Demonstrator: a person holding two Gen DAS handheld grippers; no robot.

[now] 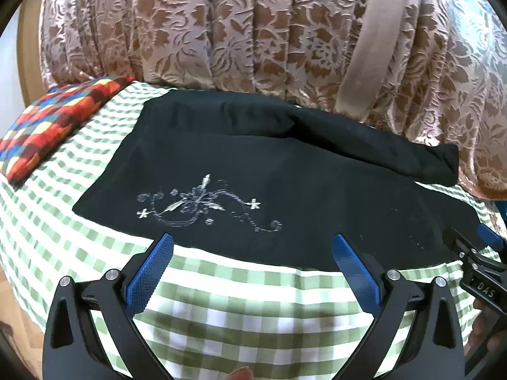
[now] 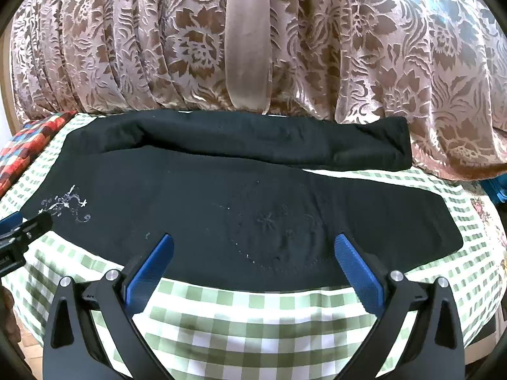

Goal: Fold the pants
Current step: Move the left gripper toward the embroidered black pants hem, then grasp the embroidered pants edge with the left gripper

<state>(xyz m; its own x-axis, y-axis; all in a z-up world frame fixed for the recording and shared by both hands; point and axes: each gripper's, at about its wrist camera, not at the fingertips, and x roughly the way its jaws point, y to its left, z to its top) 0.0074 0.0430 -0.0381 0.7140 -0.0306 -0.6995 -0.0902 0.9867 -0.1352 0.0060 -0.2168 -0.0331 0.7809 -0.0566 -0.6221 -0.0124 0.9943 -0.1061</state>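
Black pants [image 1: 269, 171] lie spread across a green-and-white checked cloth [image 1: 253, 304], with silver embroidery [image 1: 206, 205] near the left leg end. One leg lies folded along the far side [image 2: 253, 139]. My left gripper [image 1: 253, 247] is open and empty, just in front of the pants' near edge by the embroidery. My right gripper [image 2: 253, 247] is open and empty at the near edge of the pants [image 2: 253, 209], further right. The right gripper shows at the right edge of the left wrist view [image 1: 475, 253]; the left one shows at the left edge of the right wrist view [image 2: 22, 228].
A brown floral curtain [image 1: 253, 31] hangs right behind the surface [image 2: 190, 326]. A colourful patchwork cushion [image 1: 54, 123] lies at the far left. The cloth-covered surface drops off at the near edge and left side.
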